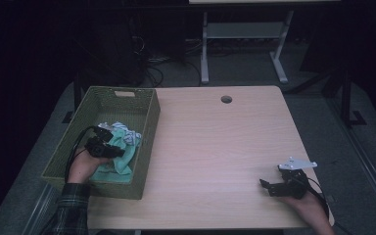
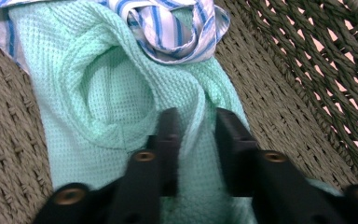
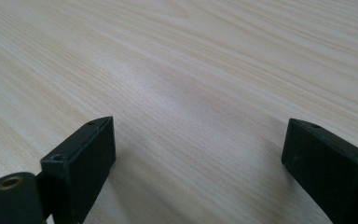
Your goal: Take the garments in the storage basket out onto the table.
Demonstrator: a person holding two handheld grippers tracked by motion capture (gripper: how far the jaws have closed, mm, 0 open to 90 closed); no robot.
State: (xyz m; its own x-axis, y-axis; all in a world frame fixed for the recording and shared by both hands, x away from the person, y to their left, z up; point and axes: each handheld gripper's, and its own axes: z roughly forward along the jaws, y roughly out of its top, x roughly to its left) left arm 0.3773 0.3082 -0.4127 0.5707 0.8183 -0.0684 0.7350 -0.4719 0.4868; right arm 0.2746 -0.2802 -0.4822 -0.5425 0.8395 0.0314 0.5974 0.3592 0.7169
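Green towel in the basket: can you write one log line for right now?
left gripper: shut on green towel | place: inside woven basket | striped cloth: beside towel | right gripper: open above table

high view hangs above the near edge, looking forward and down over the whole surface [image 1: 215, 147]. left gripper view sits close inside the basket [image 1: 122, 98] on the green cloth [image 2: 121, 93], which the high view shares; right gripper view skims the bare surface.

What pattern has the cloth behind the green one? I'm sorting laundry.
Blue and white stripes on the striped cloth, clearest in the left gripper view.
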